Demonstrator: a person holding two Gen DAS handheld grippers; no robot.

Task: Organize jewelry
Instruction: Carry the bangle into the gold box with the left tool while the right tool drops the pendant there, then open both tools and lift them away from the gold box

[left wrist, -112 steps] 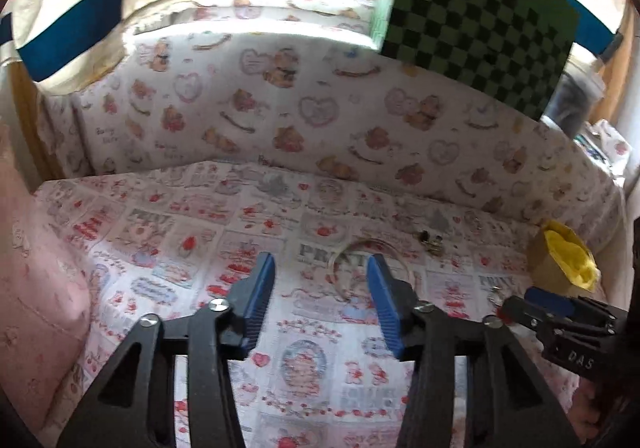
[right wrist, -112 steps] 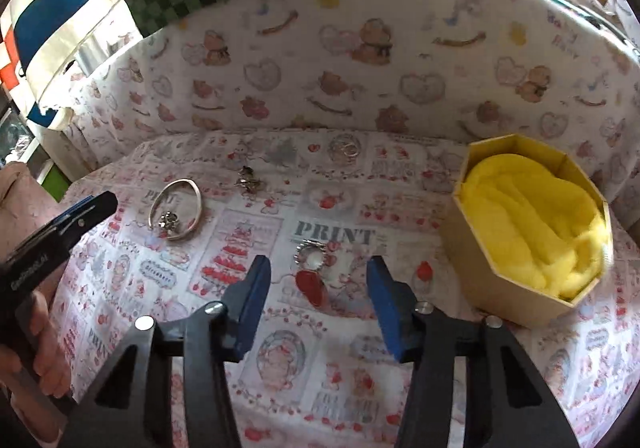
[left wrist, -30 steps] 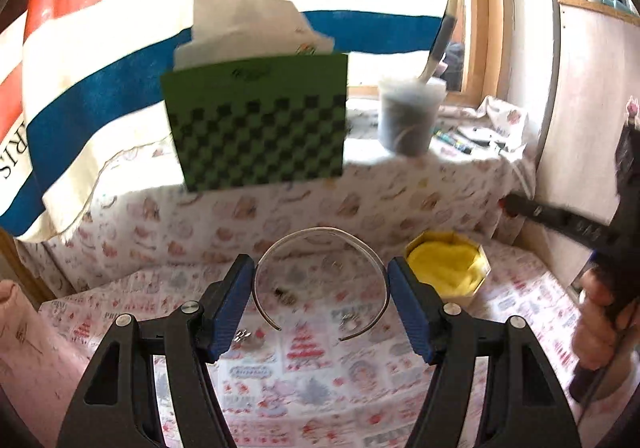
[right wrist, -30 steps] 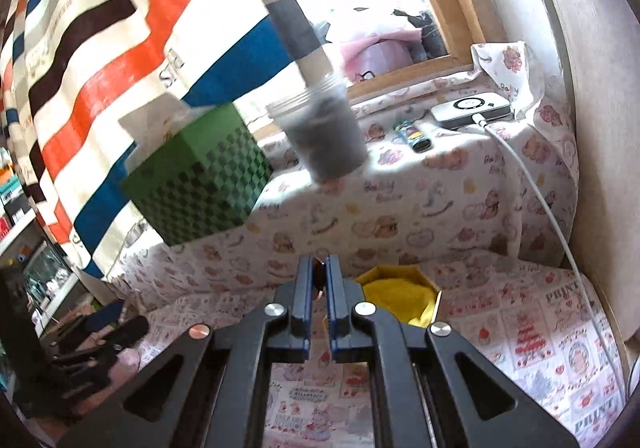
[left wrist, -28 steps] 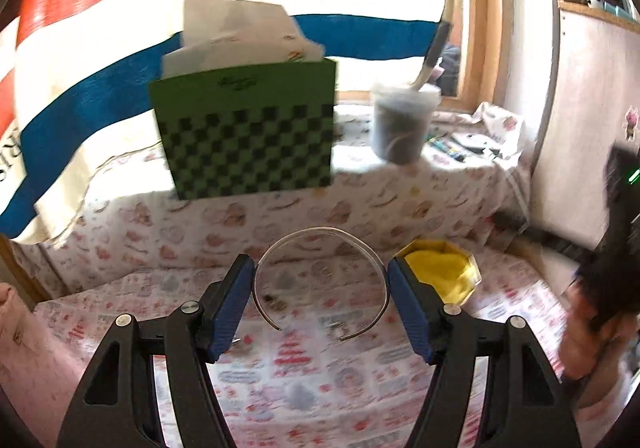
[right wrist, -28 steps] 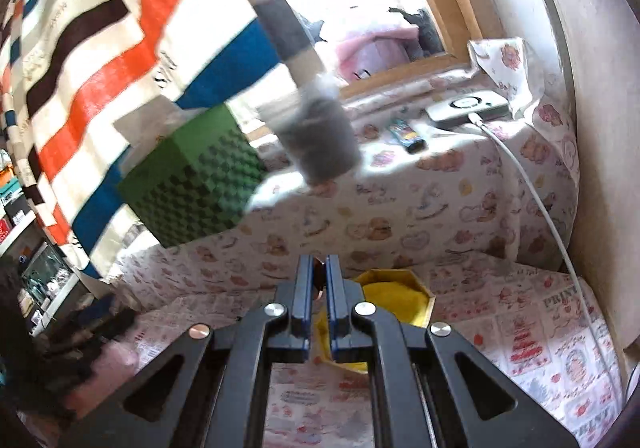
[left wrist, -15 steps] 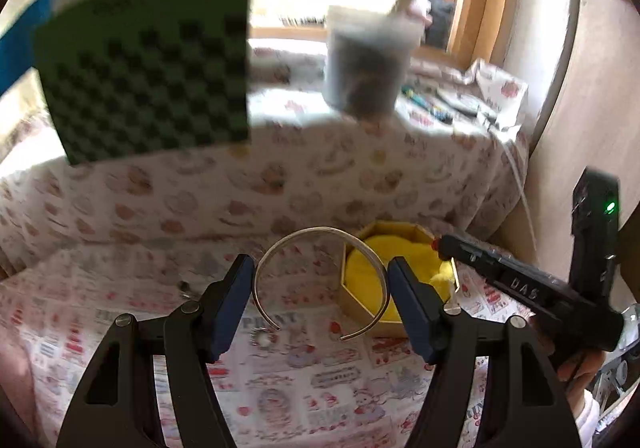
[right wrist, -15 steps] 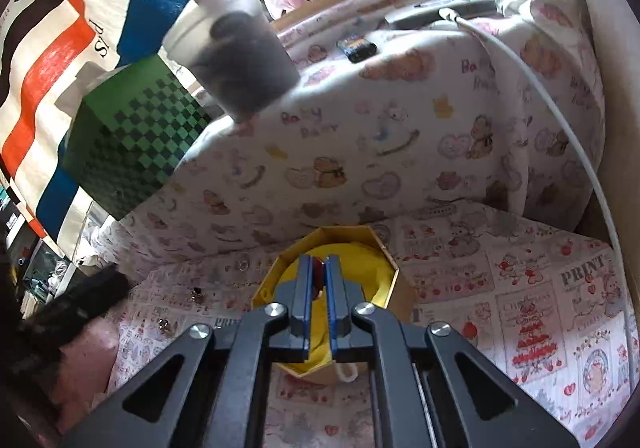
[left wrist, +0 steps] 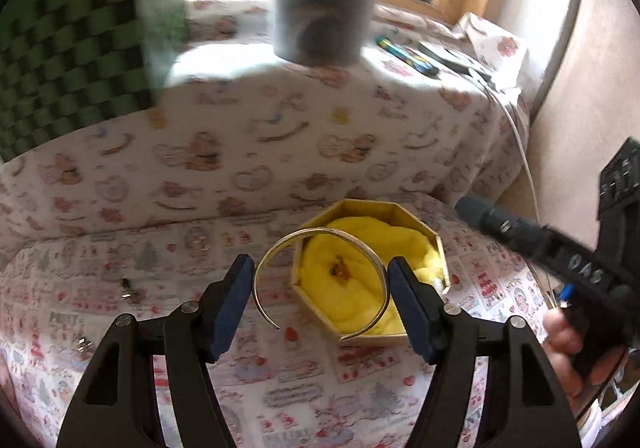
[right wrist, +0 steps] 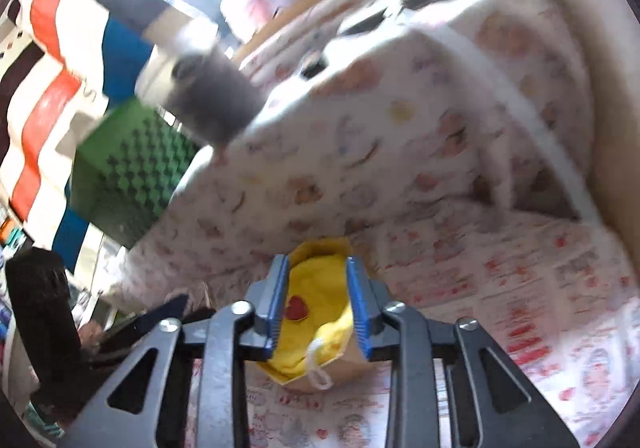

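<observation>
My left gripper [left wrist: 320, 296] is shut on a thin silver open bangle [left wrist: 320, 235], held in the air just in front of an octagonal box [left wrist: 394, 338] lined with yellow padding [left wrist: 376, 248]. A small reddish piece [left wrist: 338, 273] lies on that padding. My right gripper [right wrist: 318, 304] is open right above the same box [right wrist: 308, 246]. A red heart-shaped piece [right wrist: 297, 308] lies on the yellow padding [right wrist: 320, 288] between its fingers. The right gripper's black body also shows at the right of the left wrist view [left wrist: 560, 252].
Small jewelry pieces [left wrist: 130, 288] lie on the printed cloth at the left, another [left wrist: 82, 344] nearer. Behind the box a raised cloth-covered ledge [left wrist: 280, 136] carries a grey cup [left wrist: 324, 4] and a green checkered box [left wrist: 76, 48]. A wall [left wrist: 580, 108] stands to the right.
My right gripper has come down over the box and opened, leaving the red heart on the yellow padding. My left gripper has carried the bangle closer to the box.
</observation>
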